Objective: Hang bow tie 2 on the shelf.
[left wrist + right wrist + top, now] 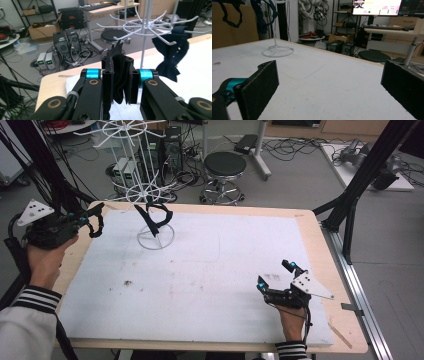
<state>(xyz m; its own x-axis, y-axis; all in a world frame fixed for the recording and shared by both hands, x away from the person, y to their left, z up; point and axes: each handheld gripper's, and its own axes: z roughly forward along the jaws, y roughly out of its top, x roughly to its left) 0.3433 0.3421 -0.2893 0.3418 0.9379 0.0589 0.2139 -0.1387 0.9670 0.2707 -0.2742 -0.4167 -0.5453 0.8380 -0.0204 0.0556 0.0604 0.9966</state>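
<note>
Snagging is your main risk: your left gripper [119, 75] has its fingers clamped on a dark folded fabric bow tie [120, 72], held up at the desk's [310, 227] far left corner, near the white wire hook rack [143, 23]. Another navy bow tie [172, 53] already hangs there, so a careless swing could knock it off or tip the rack. Your right gripper [329, 87] rests with fingers wide and empty; the white mat [210, 285] is open between them.

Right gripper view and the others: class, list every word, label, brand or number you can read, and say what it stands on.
None can be read.
Monitor: coloured screen text, too blurred.
Two small grey boxes on the floor: lit green displays, too small.
Box on the far desk: dark mark, illegible.
</note>
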